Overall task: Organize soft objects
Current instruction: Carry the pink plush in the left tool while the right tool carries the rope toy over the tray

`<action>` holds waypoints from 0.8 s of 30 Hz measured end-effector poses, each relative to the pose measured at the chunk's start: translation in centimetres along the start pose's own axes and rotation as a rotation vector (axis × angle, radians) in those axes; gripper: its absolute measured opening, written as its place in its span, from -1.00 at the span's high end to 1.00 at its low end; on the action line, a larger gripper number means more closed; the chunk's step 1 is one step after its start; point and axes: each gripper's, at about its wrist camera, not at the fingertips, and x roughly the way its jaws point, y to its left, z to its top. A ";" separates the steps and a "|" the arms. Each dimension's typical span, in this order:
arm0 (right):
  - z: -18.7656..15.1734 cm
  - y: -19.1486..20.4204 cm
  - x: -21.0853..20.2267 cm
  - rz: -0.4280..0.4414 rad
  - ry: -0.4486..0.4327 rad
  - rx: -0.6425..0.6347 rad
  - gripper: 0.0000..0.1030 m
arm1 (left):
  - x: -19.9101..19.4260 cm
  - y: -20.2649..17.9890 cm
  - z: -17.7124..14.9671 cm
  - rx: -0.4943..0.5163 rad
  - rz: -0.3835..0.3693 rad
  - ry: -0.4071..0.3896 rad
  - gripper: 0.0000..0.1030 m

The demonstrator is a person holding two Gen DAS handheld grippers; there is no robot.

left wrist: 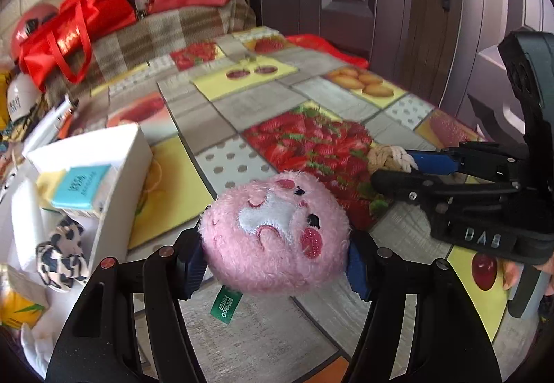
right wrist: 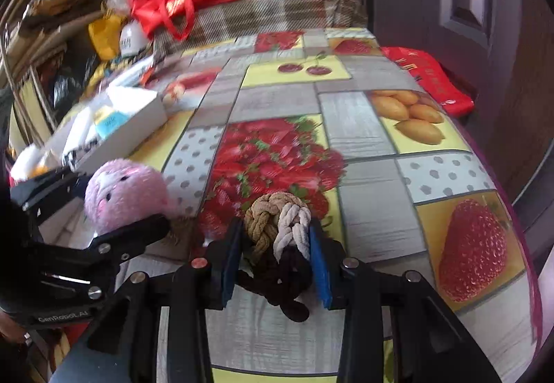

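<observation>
At the bottom centre of the left wrist view, my left tongs (left wrist: 275,256) clamp the pink plush ball (left wrist: 275,234) between their blue pads, just above the fruit-print tabletop (left wrist: 242,106). In the lower centre of the right wrist view, my right tongs (right wrist: 275,260) stand narrow, pinching the braided rope knot (right wrist: 277,237) of tan, white and dark brown cord. Farther off, at the left edge, a white box (left wrist: 128,154) holds small items, and a red bag (left wrist: 76,26) lies in the upper left.

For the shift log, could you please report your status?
Left gripper shut on pink plush. Right gripper shut on rope knot. Nothing blocking.
</observation>
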 end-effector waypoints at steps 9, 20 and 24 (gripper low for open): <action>-1.6 -0.7 -6.6 -0.043 -0.369 0.063 0.28 | -7.0 0.8 -1.9 -0.062 0.142 -0.373 -0.28; -1.3 0.7 -7.5 -0.093 -0.442 0.020 0.28 | -8.6 1.5 -2.9 -0.080 0.165 -0.373 -0.28; -1.3 1.7 -7.2 -0.090 -0.441 -0.004 0.28 | -9.6 1.8 -4.0 -0.076 0.174 -0.377 -0.28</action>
